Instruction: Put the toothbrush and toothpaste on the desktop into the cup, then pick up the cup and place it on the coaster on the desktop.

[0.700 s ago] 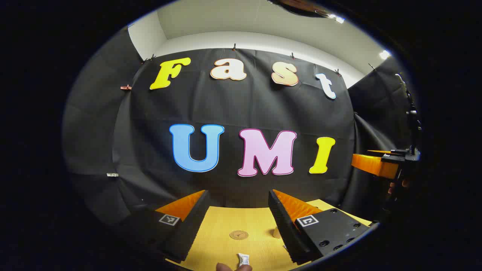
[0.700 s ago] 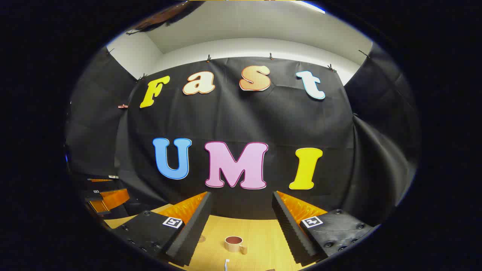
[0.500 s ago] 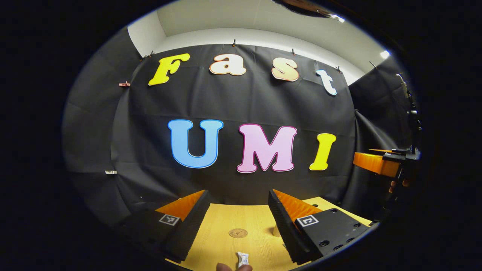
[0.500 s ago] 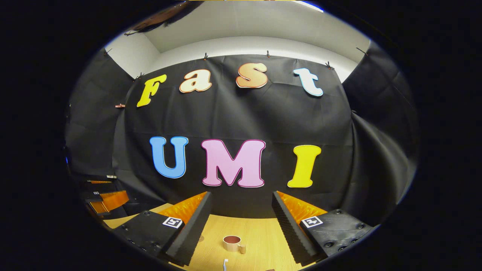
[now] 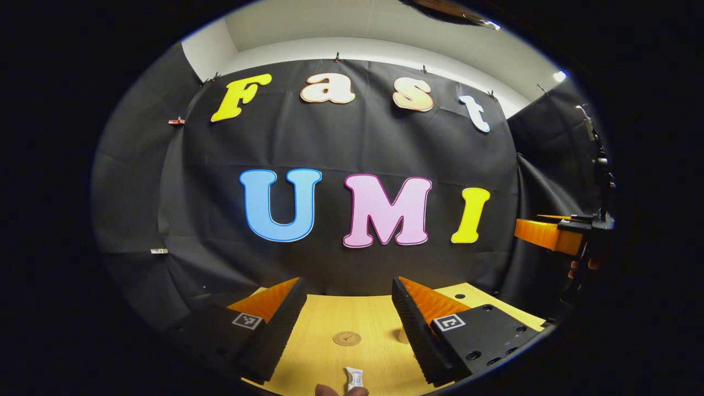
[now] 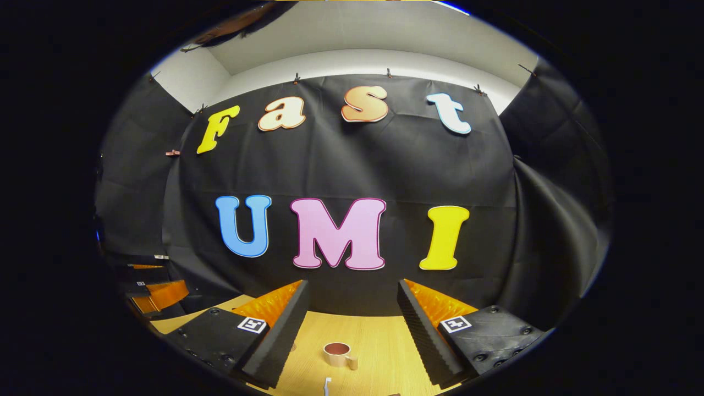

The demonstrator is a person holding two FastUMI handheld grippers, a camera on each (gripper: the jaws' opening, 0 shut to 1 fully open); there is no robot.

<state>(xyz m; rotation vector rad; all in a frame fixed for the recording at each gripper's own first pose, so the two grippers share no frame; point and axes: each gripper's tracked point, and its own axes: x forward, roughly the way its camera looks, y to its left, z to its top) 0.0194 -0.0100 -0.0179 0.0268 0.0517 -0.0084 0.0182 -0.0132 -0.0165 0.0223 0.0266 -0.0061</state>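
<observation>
1. In the left gripper view, the left gripper (image 5: 348, 308) has its two fingers spread wide apart with nothing between them, held above the pale yellow wooden desktop (image 5: 324, 352).
2. Nearest the camera in that view, at the bottom edge, lies the end of a small white toothpaste tube (image 5: 355, 378) with a bluish print, flat on the desktop; a fingertip (image 5: 330, 391) shows just beside it at the rim.
3. A little farther on, between the fingers, a round flat brown coaster (image 5: 346, 338) lies on the wood, apart from the toothpaste.
4. Just right of the coaster, a pale object (image 5: 402, 335) is half hidden behind the right finger; I cannot tell what it is.
5. In the right gripper view, the right gripper (image 6: 352, 311) is likewise spread wide and grips nothing.
6. At the bottom edge there, the white head of a toothbrush (image 6: 328, 385) lies on the desktop.
7. Beyond it stands a short beige cup (image 6: 338, 354) with a dark reddish inside and a small handle turned to the right, upright, near the toothbrush but not touching it.
8. Farthest off, each view catches the other gripper at its side edge, in the air against the black cloth wall (image 6: 352, 165).
</observation>
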